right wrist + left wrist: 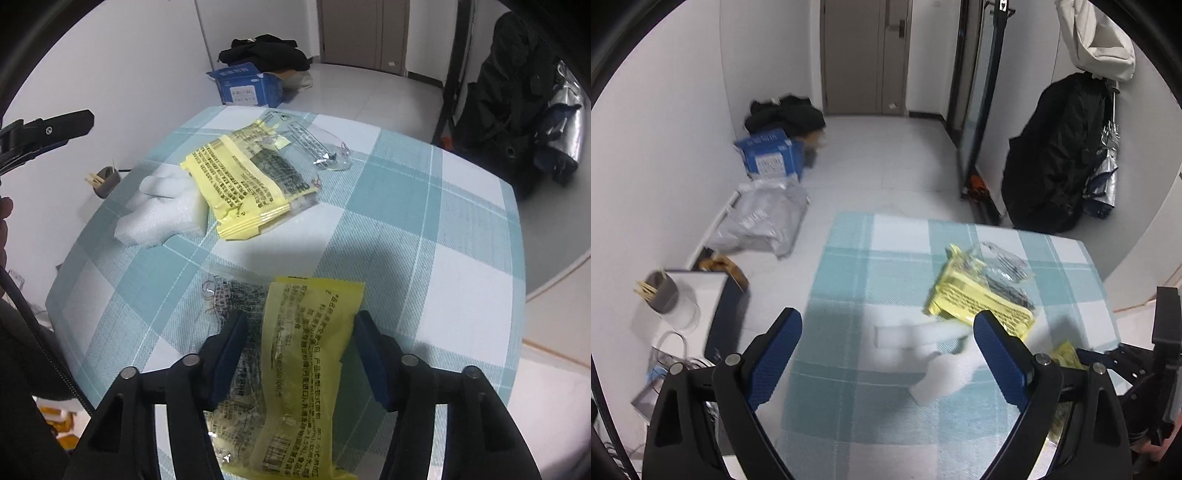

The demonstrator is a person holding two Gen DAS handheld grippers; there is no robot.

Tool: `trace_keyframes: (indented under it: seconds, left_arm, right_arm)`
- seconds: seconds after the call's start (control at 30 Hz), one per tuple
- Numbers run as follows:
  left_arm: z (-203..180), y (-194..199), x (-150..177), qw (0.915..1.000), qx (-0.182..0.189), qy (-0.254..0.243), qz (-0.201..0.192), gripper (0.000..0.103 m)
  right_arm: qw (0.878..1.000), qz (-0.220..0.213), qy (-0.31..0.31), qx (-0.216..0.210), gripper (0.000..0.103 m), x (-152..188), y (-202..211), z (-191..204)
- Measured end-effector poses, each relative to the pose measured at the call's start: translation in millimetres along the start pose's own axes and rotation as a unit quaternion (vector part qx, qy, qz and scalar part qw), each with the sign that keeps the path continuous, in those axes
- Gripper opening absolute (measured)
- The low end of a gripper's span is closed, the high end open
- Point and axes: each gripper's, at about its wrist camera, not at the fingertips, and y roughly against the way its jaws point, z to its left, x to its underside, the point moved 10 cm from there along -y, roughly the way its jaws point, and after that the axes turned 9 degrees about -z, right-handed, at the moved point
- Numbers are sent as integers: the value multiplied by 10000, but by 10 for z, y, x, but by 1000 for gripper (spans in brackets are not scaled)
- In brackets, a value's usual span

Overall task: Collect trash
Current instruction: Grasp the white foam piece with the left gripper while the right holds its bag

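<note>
On the teal-and-white checked tablecloth (849, 266) lie a white foam piece (923, 354) and a yellow-and-clear snack wrapper (982, 291). My left gripper (886, 332) is open above the foam, its fingers either side of it. In the right wrist view the foam (162, 214) and that wrapper (251, 177) lie farther off. A second yellow-and-clear wrapper (299, 354) lies between the fingers of my right gripper (299, 332), whose jaws stand apart. I cannot tell whether the pads touch it.
A blue box (772, 155), dark clothes (786, 114) and grey plastic bags (764, 218) lie on the floor to the left. A grey cup of sticks (661, 291) stands on a white surface. A dark coat (1052, 158) hangs at right. A door (864, 55) is behind.
</note>
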Motion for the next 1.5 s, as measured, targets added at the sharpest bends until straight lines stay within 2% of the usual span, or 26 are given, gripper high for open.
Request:
trace_keyframes:
  seconds: [0.13,0.4,0.53,0.7,0.9,1.03,1.27,1.5]
  left_arm:
    - [18,-90,69,9996,93,138,229,92]
    - [-95,-86,137,9991,194,-229,294,92]
    - [-126,-136,212,9981,257,-301,473,92]
    - [-187,-213,349,9948,525,-49,868,92]
    - [-269,-287,508,9921,499,-104,1147,92]
    - [-386,-299,554,9914,495,-297,1174,92]
    - [-494,-378,683,9871,545,-422,1444,92]
    - [-477,-412,738,9858,371,-710,1477,92]
  right_arm:
    - [9999,-74,-20,-65,43,-24,-8,-20]
    - [9995,-163,-200,-155,30,-82,12,-109]
    - [9990,-213,-332,-208,26,-103,46,-163]
    - [9980,-308,-451,-311,25,-134,130,-184]
    - [9965,-495,-510,-433,25,-227,261,-189]
    - [9952,-617,-574,-493,25,-261,357,-223]
    - [9945,-665,-614,-534,25,-230,432,-276]
    - [9936,-736,-660,-547,25,-249,481,-314]
